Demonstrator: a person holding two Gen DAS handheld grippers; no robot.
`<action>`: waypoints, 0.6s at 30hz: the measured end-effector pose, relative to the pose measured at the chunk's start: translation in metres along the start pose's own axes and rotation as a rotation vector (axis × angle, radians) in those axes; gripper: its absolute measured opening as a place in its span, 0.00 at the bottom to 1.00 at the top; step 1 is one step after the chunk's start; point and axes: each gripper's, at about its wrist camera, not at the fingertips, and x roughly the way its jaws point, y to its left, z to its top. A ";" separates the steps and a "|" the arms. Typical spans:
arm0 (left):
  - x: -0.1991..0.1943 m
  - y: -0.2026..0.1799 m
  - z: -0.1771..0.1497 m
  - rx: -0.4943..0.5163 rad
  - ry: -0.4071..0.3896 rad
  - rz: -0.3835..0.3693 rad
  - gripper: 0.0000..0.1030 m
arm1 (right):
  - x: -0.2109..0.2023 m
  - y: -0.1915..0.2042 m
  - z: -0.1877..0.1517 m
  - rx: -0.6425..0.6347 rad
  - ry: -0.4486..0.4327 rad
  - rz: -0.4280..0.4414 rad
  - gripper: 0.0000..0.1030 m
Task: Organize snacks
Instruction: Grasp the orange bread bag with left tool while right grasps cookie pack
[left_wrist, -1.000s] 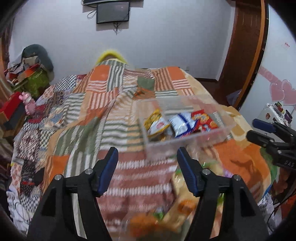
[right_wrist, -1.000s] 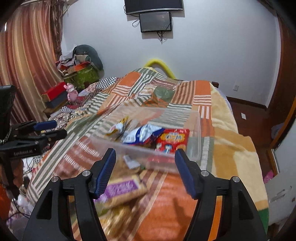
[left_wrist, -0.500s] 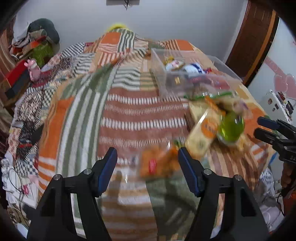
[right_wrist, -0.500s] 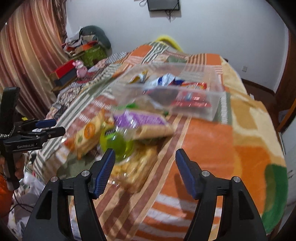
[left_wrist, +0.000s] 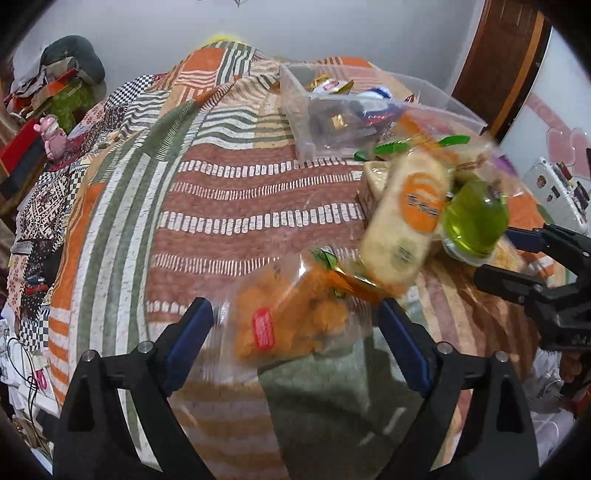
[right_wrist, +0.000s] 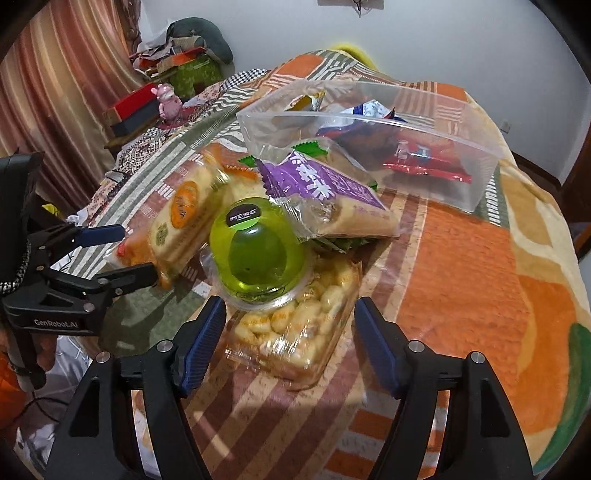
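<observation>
Round green jelly cup labelled "MENG" on the bed's patchwork quilt, left gripper jaws just spreading around orange snack bag, right gripper jaws just spreading around clear puff pack, neither pinching.

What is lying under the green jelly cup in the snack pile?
The green jelly cup rests on a clear bag of pale yellow puffs, beside a purple-labelled packet. Whatever lies beneath that bag is covered.
</observation>
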 end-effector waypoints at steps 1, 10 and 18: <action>0.005 -0.001 0.002 0.001 0.003 0.013 0.90 | 0.001 0.000 0.000 -0.002 0.001 -0.001 0.68; 0.029 0.016 0.002 -0.058 0.038 -0.014 0.89 | 0.002 -0.017 -0.006 0.020 0.008 -0.031 0.47; 0.023 0.025 -0.002 -0.083 -0.007 0.005 0.75 | -0.015 -0.032 -0.015 0.048 -0.021 -0.052 0.42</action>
